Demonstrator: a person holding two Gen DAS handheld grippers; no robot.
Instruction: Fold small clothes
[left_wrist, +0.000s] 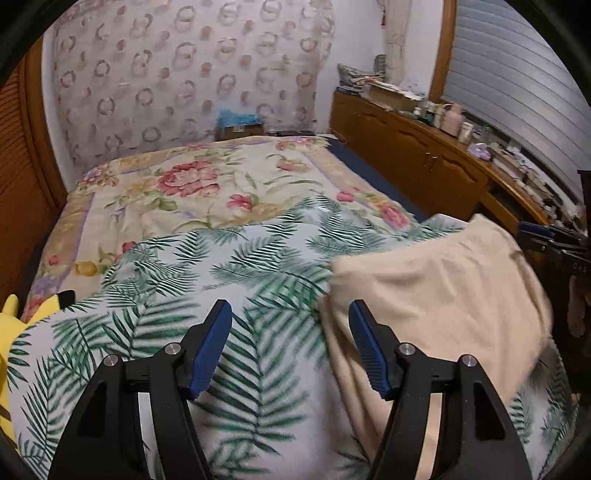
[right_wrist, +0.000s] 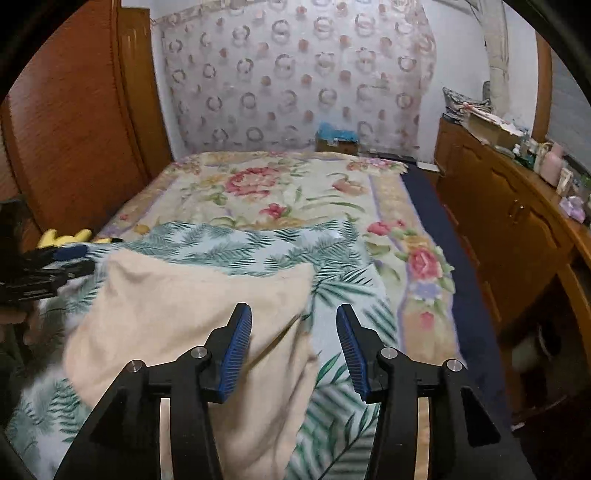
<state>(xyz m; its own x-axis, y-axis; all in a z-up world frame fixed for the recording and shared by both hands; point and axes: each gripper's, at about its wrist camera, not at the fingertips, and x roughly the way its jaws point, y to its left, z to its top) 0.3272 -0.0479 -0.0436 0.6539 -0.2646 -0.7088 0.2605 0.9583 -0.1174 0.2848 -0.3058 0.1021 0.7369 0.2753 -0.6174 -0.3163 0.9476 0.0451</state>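
The bed (right_wrist: 258, 192) is covered by a fern-print sheet (left_wrist: 236, 273), and on it a cream cloth (left_wrist: 436, 288) is laid. A blue strip of mattress edge (right_wrist: 439, 236) is shown clearly only in the right view. The left hand-held gripper (left_wrist: 290, 343) is held open over the sheet and the right hand-held gripper (right_wrist: 294, 347) open above the cloth's edge; nothing is gripped.

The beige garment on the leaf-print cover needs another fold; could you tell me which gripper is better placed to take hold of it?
Probably the right gripper: its open jaws straddle the beige garment's near edge. The left gripper is also open but mostly over the leaf-print cover, with cloth only at one finger.
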